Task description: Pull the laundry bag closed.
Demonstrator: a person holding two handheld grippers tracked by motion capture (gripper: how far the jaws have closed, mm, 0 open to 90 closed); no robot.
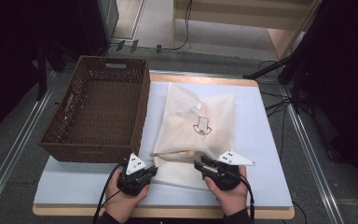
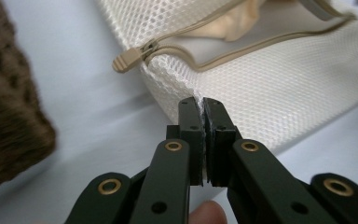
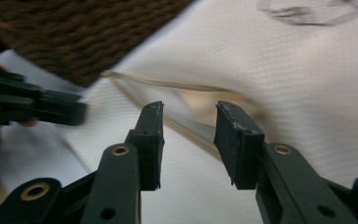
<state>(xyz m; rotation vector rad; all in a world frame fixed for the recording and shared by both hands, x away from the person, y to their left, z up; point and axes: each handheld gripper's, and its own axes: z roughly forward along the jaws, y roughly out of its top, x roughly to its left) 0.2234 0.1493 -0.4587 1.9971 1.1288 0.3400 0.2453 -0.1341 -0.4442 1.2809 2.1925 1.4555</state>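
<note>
A cream mesh laundry bag [image 1: 196, 122] with a tan zipper lies flat on the pale blue mat, a small black drawing on its top. Its zipper is partly open near the front, with beige cloth showing inside [image 2: 235, 21]. The tan zipper pull [image 2: 129, 59] sits at the bag's left corner. My left gripper [image 1: 153, 171] is shut on the mesh edge of the bag [image 2: 261, 88] just below that pull. My right gripper [image 1: 198, 164] hovers open over the zipper opening [image 3: 191, 100], nothing between its fingers.
A dark brown wicker basket [image 1: 137, 119] stands at the left, touching the mat's left half; its corner shows in both gripper views [image 2: 9, 121] [image 3: 84, 32]. Bare mat [image 1: 261, 154] lies right of the bag. Cables run on the floor beyond the table.
</note>
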